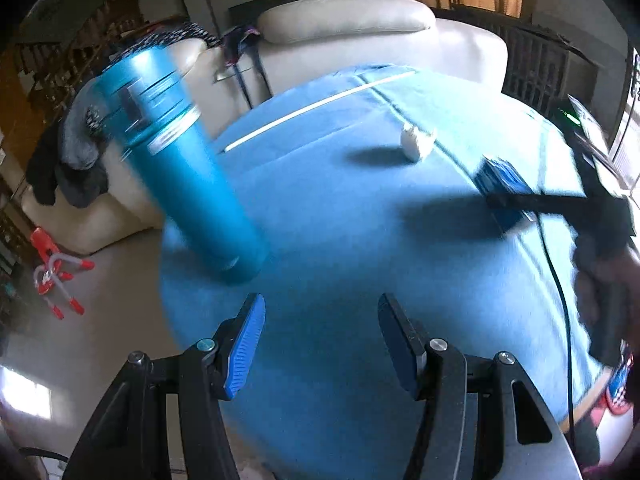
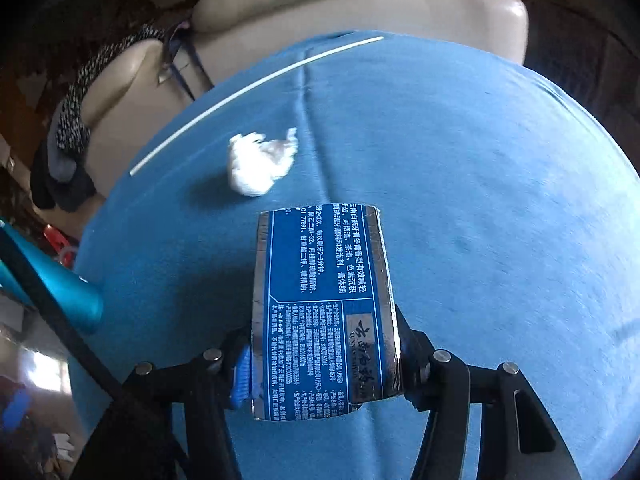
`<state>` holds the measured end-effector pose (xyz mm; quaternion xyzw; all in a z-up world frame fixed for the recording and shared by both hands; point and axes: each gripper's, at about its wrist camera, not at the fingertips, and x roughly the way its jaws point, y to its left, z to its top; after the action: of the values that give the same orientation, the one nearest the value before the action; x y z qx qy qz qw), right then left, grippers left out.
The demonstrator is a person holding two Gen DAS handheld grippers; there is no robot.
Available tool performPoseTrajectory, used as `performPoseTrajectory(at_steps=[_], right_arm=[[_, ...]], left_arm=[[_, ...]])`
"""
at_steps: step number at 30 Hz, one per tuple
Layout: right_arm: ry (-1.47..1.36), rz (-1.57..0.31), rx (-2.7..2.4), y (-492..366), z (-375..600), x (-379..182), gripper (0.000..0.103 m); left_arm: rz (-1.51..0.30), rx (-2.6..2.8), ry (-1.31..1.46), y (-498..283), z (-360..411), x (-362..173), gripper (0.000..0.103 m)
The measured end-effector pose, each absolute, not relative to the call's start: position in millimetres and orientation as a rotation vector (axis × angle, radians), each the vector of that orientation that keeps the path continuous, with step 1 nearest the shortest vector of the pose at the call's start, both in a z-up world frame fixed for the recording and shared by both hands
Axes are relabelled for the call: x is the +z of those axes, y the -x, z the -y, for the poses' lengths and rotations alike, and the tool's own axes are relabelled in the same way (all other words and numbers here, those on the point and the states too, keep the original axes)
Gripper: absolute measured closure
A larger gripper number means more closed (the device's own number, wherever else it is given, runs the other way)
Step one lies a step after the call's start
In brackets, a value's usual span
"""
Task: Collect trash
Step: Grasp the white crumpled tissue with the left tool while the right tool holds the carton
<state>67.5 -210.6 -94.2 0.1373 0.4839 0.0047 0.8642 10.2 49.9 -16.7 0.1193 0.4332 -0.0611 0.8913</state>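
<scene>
A blue toothpaste box [image 2: 324,280] with white print sits between the fingers of my right gripper [image 2: 324,344], and both pads press on its sides. From the left wrist view the same box [image 1: 502,178] shows at the right, with the right gripper [image 1: 510,202] on it. A crumpled white tissue [image 2: 260,164] [image 1: 416,142] lies on the blue tablecloth [image 2: 480,200] just beyond the box. A thin white stick [image 2: 248,92] [image 1: 320,108] lies farther back. My left gripper [image 1: 320,320] hangs open over bare cloth, holding nothing.
A tall teal bottle [image 1: 180,160] [image 2: 60,280] stands at the table's left edge. A cream sofa [image 1: 360,40] with draped clothes [image 1: 68,160] is behind. A red toy [image 1: 52,264] lies on the floor. A black cable [image 1: 560,280] and a person's hand [image 1: 608,292] are at the right.
</scene>
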Motion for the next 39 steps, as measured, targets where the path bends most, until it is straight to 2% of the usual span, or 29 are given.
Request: performPoseTrajectory(at_steps=[9, 19, 39], right_arm=[[-0.307, -0.970, 0.016, -32, 240, -81, 0.043], [-0.311, -0.947, 0.008, -8, 248, -83, 0.043], [-0.349, -0.951, -0.007, -11, 255, -93, 0.043]], left_arm=[[-0.922, -0.127, -0.240, -115, 11, -34, 0.043], [-1.045, -0.175, -0.116, -220, 60, -54, 0.043], [-1.054, -0.335, 0.015, -243, 88, -55, 0.043]])
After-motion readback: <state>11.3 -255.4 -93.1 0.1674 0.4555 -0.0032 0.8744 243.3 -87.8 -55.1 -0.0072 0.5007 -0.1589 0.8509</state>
